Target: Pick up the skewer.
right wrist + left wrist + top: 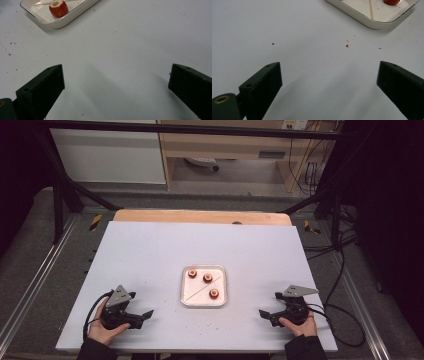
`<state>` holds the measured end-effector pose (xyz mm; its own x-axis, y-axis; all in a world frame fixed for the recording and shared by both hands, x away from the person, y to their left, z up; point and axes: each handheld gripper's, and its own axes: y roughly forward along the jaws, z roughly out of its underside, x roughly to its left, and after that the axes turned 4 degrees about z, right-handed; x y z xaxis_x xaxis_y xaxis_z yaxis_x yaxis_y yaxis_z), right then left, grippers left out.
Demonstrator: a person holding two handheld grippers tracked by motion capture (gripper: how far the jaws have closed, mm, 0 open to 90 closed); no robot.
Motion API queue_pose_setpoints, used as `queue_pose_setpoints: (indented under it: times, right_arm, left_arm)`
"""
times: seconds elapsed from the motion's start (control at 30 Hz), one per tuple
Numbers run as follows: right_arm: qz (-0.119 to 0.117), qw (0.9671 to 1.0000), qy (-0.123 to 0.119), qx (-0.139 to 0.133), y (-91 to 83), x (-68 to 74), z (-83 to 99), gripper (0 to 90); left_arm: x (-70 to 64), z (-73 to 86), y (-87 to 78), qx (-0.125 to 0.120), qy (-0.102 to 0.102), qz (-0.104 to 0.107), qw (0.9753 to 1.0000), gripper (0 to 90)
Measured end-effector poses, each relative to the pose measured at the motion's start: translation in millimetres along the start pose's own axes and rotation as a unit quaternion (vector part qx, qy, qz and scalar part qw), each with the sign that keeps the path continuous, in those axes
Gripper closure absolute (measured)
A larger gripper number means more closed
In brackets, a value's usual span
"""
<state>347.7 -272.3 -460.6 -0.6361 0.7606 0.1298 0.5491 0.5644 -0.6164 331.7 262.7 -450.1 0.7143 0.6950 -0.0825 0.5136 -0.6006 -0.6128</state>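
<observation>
We have not begun: our left gripper (142, 316) and right gripper (266, 314) rest near the table's (150, 250) front corners, jaws spread wide and empty. The tray (186, 296) sits mid-table toward the front edge, between the grippers yet apart from both, holding three cored red fruits (214, 293) and a skewer (200, 291) lying diagonally. Judging by that, threading is all still ahead. Both gripper views crop the tray, and we cannot tell what fruit it is.
</observation>
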Motion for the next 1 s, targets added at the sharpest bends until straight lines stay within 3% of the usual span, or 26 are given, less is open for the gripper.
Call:
queue_pose_setpoints:
  times: [1.0]
  right_arm:
    - [0.001,1.0000,0.006,0.005,1.8,1.5,-0.5,0.6]
  left_arm:
    - [-20.8,-16.3,15.5,0.021,0.015,0.018,0.9995,6.2]
